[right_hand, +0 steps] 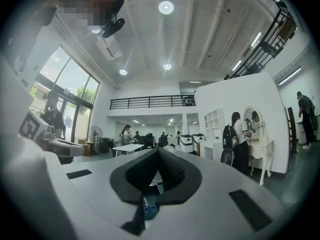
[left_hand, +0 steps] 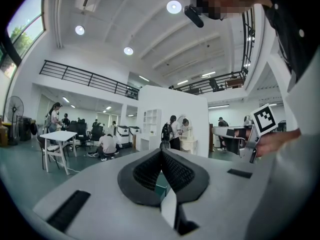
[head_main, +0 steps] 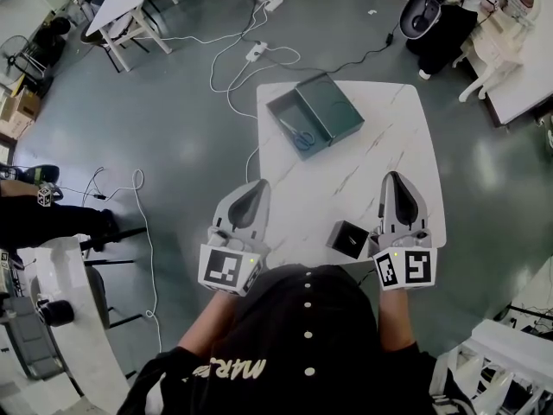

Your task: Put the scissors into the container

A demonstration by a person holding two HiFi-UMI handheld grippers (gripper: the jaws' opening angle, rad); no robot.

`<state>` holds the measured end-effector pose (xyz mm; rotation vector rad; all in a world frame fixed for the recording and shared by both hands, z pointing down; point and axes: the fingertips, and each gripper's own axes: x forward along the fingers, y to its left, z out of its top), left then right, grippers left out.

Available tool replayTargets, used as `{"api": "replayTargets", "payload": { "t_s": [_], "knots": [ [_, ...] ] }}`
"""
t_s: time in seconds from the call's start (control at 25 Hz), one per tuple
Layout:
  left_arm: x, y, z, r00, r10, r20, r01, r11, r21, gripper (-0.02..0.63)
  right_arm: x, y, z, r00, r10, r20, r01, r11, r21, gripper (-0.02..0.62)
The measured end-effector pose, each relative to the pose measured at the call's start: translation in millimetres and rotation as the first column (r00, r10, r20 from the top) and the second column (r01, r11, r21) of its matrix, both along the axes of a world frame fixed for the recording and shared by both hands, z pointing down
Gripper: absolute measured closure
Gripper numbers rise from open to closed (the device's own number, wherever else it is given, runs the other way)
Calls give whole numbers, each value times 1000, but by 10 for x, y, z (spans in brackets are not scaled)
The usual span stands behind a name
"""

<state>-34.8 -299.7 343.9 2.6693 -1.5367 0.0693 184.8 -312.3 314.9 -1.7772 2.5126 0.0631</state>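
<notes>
Blue-handled scissors (head_main: 302, 138) lie inside the open dark green container (head_main: 289, 113) at the far left of the white marble table (head_main: 346, 188). Its lid half (head_main: 339, 108) lies open beside it. My left gripper (head_main: 257, 184) hovers at the table's near left corner, jaws shut and empty. My right gripper (head_main: 395, 177) sits level at the near right, also shut with nothing held. Both point toward the container from well short of it. In the right gripper view the shut pads (right_hand: 159, 150) meet, and the scissors (right_hand: 148, 209) show through the gap below. The left gripper view shows its jaws (left_hand: 161, 153) closed.
A small black open box (head_main: 350, 239) stands at the table's front edge, just left of my right gripper. White cables and a power strip (head_main: 255, 52) trail on the floor beyond the table. Other tables, chairs and people stand around the room.
</notes>
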Motion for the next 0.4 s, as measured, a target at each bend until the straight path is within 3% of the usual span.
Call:
{"api": "replayTargets", "payload": {
  "t_s": [0.4],
  "knots": [
    [99,51,35,1000,19,-6,-19,1000,-2,580,-63,31,-13,1000,-12,9,12,1000,10,581]
  ]
}}
